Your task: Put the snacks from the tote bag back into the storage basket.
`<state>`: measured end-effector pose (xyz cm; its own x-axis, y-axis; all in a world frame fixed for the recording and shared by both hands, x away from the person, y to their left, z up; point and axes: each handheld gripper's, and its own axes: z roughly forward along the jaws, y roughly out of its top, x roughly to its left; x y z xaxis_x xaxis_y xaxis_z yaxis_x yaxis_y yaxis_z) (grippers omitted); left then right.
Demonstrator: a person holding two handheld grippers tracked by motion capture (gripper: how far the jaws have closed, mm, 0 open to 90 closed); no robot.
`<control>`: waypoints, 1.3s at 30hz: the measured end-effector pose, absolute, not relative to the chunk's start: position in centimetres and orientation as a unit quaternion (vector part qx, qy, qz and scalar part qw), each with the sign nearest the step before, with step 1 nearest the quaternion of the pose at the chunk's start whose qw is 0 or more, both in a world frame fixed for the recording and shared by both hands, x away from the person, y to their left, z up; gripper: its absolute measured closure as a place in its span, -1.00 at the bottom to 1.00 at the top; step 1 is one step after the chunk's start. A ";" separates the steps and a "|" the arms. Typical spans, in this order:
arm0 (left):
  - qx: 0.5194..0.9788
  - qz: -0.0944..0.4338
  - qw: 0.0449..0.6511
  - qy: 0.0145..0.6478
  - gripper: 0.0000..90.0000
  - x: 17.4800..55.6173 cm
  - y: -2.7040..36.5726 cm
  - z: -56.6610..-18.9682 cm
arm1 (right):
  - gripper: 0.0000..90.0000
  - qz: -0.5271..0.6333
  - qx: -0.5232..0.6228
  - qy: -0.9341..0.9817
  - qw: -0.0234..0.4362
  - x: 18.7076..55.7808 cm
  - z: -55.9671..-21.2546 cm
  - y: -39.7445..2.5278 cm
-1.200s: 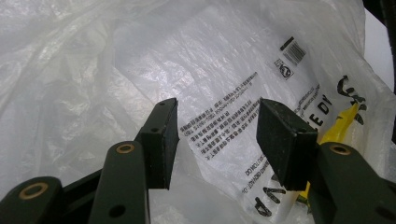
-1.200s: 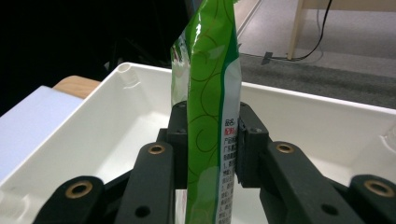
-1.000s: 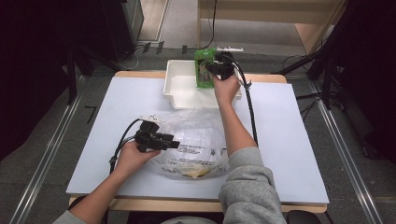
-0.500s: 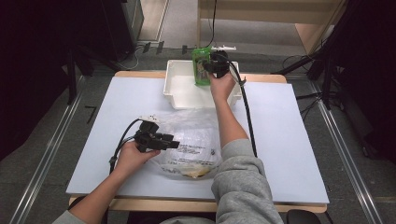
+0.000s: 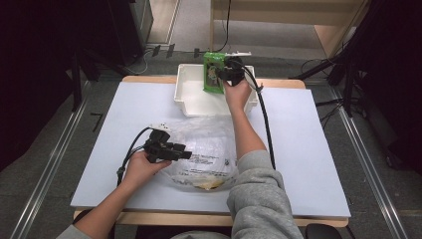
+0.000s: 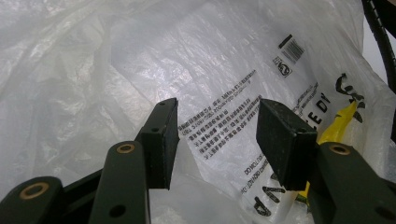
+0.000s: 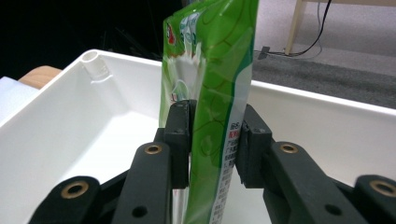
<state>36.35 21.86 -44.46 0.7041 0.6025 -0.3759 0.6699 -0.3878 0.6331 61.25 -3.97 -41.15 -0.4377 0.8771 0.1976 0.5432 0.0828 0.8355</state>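
- Right gripper [image 5: 225, 74] clamped on a green pouch [image 5: 213, 72], held upright over the white tray [image 5: 186, 92] at the worktop's far edge.
- Left gripper [image 6: 217, 135] with jaws apart, over the clear plastic bag [image 5: 209, 144] near the front edge.
- Step in hand, probably: lifting the pouch out for bagging.
- Next, likely: carrying the pouch to the bag, opening its mouth.

Parted jaws over plastic bag [image 6: 196, 84]

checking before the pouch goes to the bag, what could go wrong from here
1. The right gripper pinches the thin green pouch only across its lower part above the white bin; it may flop or slip.
2. The left gripper is open with nothing between its jaws, resting on the plastic bag, so the bag's mouth may not be held open.
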 end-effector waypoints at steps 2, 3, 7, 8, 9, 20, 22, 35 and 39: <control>0.832 -0.043 0.400 0.382 0.10 36.4 21.9 -44.5 | 0.52 0.452 0.501 0.716 0.177 61.5 -41.5 -4.0; 0.832 -0.043 0.400 0.382 0.10 36.4 21.9 -44.5 | 0.52 0.452 0.501 0.716 0.177 61.5 -41.5 -4.0; 0.832 -0.043 0.400 0.383 0.10 36.4 22.0 -44.5 | 0.51 0.435 0.505 0.724 0.177 61.8 -42.3 -3.8; 0.831 -0.043 0.400 0.384 0.10 36.4 22.0 -44.5 | 0.51 0.432 0.504 0.727 0.179 61.8 -42.4 -3.7; 0.831 -0.043 0.400 0.384 0.10 36.4 22.0 -44.5 | 0.50 0.432 0.504 0.726 0.181 61.8 -42.4 -3.7; 0.832 -0.043 0.400 0.382 0.10 36.3 21.9 -44.5 | 0.36 0.421 0.517 0.724 0.175 62.0 -42.3 -4.0; 0.832 -0.043 0.400 0.382 0.10 36.4 21.9 -44.5 | 0.35 0.420 0.520 0.723 0.177 62.1 -42.3 -4.1; 0.832 -0.043 0.399 0.382 0.10 36.4 21.9 -44.5 | 0.10 0.408 0.543 0.709 0.189 62.6 -42.2 -4.7; 0.832 -0.044 0.399 0.383 0.10 36.3 21.8 -44.5 | 0.10 0.401 0.540 0.713 0.197 62.7 -42.3 -4.7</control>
<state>36.34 21.83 -44.54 0.7034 0.6018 -0.3782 0.6718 -0.3892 0.6302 62.72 -4.71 -42.33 -0.3383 0.9286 0.1525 0.6127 0.0943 0.7847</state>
